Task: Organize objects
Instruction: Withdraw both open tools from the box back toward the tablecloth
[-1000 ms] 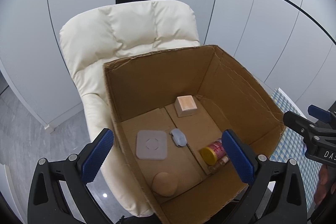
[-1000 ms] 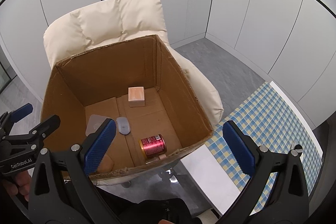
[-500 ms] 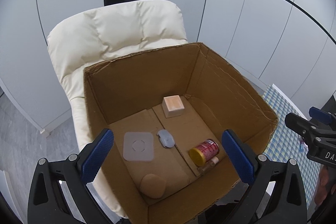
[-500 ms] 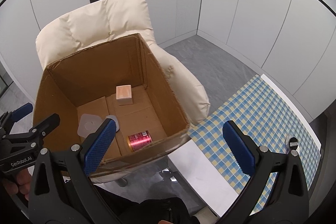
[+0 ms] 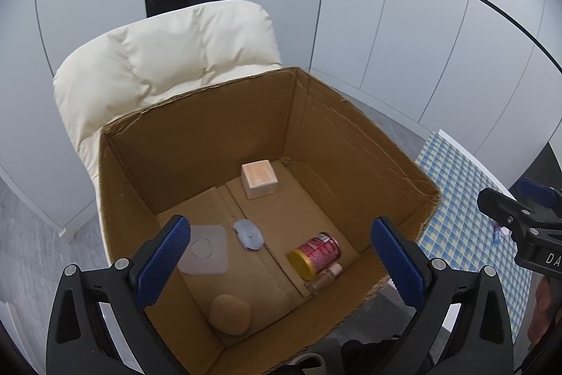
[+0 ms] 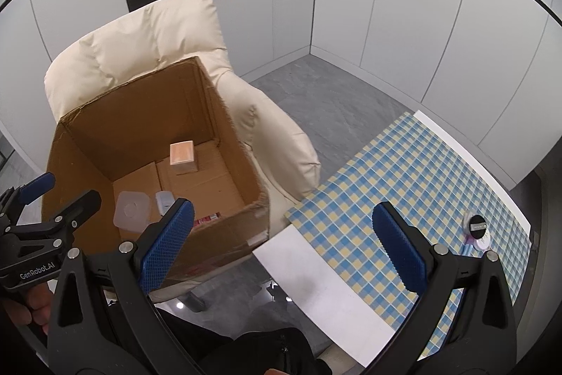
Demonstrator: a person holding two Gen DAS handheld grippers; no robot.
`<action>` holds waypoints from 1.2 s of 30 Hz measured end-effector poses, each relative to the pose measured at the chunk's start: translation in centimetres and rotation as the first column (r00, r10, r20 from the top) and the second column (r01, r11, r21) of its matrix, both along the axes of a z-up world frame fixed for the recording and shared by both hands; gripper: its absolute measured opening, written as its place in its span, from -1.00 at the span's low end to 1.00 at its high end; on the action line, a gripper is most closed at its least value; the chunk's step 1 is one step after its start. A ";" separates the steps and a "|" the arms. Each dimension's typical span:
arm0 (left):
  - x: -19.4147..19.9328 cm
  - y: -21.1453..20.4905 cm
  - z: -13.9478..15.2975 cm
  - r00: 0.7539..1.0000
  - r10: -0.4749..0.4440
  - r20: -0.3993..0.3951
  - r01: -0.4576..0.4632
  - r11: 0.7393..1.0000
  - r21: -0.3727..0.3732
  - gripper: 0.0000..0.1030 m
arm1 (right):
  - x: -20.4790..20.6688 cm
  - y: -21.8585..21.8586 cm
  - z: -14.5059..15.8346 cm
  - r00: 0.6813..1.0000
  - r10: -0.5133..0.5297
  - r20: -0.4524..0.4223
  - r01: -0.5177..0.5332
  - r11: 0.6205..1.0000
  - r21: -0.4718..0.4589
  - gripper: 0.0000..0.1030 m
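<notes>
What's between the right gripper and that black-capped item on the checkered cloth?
Nothing visible. The right gripper is open and empty, and only bare checkered cloth lies on the way to the black-capped item near the cloth's right edge.

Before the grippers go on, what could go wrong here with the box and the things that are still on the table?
1. The cardboard box sits on a soft cream armchair; pushing on its rim could tip or slide it.
2. The red can lies on its side beside a small bottle; dropping another item in may make it roll.
3. The small objects lie near the edge of the checked tablecloth; the open right gripper might knock them off.
</notes>
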State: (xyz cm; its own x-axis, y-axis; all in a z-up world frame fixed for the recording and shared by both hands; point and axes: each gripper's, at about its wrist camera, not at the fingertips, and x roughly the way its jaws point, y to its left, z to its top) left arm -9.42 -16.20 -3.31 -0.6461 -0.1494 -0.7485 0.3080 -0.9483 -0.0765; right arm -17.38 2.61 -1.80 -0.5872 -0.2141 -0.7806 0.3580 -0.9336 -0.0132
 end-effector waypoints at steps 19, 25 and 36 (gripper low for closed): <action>-2.4 4.8 0.0 0.995 -0.098 0.001 0.098 0.995 -0.004 0.99 | -0.1 5.7 0.0 0.995 -0.095 0.004 0.095 0.995 -0.001 1.00; -3.2 6.8 0.0 0.991 -0.135 0.002 0.135 0.991 -0.004 0.99 | 0.0 7.8 -0.1 0.991 -0.132 0.004 0.132 0.991 0.001 1.00; -4.0 9.8 -0.3 0.981 -0.196 0.004 0.196 0.981 -0.005 0.99 | 0.3 11.4 0.0 0.982 -0.189 0.004 0.189 0.982 -0.002 1.00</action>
State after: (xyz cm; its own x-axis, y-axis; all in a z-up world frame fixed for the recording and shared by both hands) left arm -13.45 -6.35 -3.60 -0.6606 -0.0240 -0.7504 0.1161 -0.9907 -0.0706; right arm -17.08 14.05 -1.83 -0.6142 -0.1018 -0.7825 0.1753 -0.9845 -0.0095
